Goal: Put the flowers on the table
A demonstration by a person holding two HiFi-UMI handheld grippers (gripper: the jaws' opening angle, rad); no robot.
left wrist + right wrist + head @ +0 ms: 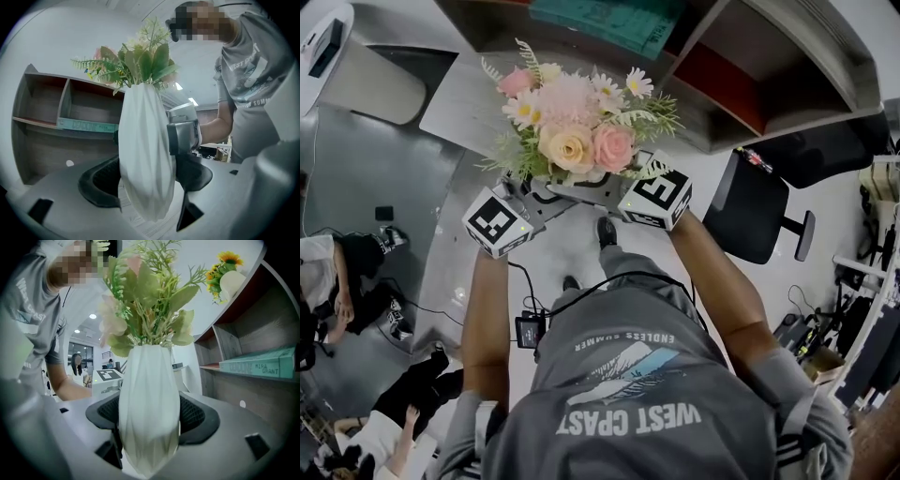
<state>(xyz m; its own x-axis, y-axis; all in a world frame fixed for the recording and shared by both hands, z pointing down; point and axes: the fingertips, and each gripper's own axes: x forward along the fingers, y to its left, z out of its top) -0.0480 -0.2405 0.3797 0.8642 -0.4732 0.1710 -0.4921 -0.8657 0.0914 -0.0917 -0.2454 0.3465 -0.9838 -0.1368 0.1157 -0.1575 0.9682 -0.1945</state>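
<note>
A bouquet of pink, cream and white flowers [572,127] stands in a white ribbed vase [145,159], held up in the air in front of me. In the head view the blooms hide the vase. My left gripper [145,187] has its dark pads against both sides of the vase. From the opposite side my right gripper [150,420] clamps the same vase [149,408]. In the head view the left gripper [525,204] and right gripper [628,199] meet under the flowers. A pale table top [455,98] lies just beyond them.
A wooden shelf unit [741,66] with a teal book [609,21] stands behind the table. A vase of sunflowers [225,273] sits on top of it. A black office chair [759,206] is at the right, and seated people [337,272] are at the left.
</note>
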